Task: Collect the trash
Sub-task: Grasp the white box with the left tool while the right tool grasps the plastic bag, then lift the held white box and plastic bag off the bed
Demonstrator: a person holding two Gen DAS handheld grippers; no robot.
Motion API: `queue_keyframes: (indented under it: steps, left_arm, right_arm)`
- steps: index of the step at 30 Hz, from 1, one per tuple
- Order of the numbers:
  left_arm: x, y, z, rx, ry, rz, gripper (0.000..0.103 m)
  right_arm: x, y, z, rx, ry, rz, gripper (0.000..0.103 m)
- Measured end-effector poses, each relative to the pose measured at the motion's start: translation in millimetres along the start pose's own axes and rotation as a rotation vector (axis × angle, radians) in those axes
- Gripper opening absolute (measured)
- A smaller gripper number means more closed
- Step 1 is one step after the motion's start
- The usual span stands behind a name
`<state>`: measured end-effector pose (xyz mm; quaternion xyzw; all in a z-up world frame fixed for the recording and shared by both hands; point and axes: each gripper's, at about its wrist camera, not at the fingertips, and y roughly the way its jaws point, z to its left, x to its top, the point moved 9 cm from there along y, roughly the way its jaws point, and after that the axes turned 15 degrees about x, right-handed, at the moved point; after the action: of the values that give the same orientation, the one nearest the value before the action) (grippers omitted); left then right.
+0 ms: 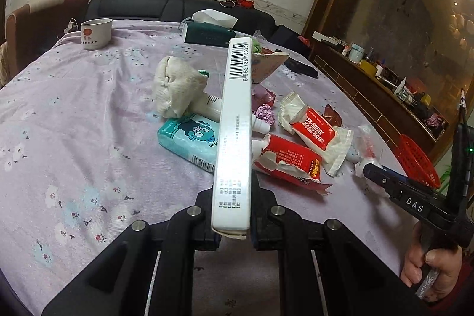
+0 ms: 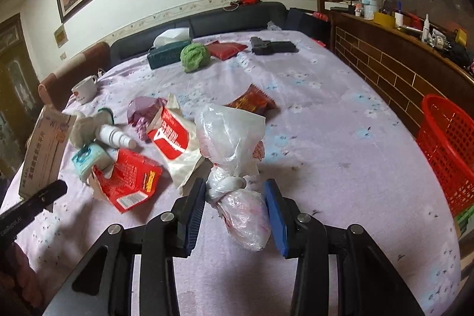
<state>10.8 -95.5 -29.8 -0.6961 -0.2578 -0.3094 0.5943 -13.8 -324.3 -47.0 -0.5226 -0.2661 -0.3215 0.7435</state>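
Presently the left gripper (image 1: 232, 230) has its fingers clamped on a white box (image 1: 235, 123), held clear of the bed (image 1: 74, 114). The right gripper (image 2: 235, 212) has its fingers pressed on a knotted plastic bag (image 2: 237, 191), lifted for carrying. The red basket (image 2: 447, 150) waits beyond the bed's right edge; more wrappers (image 2: 127, 179) lie mid-bed.

1. A surface (image 2: 326, 138) under a lilac flowered cloth is carrying everything.
2. Torn red wrappers (image 2: 130, 179), a teal tissue pack (image 1: 189, 141) and a white bottle (image 2: 115, 135) are lying clustered.
3. A white cup (image 1: 96, 33), a tissue box (image 2: 166, 55) and a green cloth (image 2: 195, 57) are sitting farther back.
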Motion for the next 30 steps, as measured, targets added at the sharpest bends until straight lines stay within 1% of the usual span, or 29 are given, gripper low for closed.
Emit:
queue_keyframes:
  steps: [7,15,21,30]
  left_arm:
    - [-3,7,6,0.089,0.001,0.029,0.013]
    - [-5,7,7,0.143,0.020,0.023,0.013]
    - [-7,6,8,0.172,0.023,0.018,0.013]
    - [-7,7,7,0.185,0.027,0.026,0.013]
  right_arm:
    - [0,1,1,-0.035,-0.020,0.000,0.043]
    - [2,-6,5,-0.077,-0.056,-0.025,0.043]
    - [4,-9,9,-0.089,-0.080,-0.041,0.043]
    - [5,-13,11,-0.089,-0.094,-0.054,0.043]
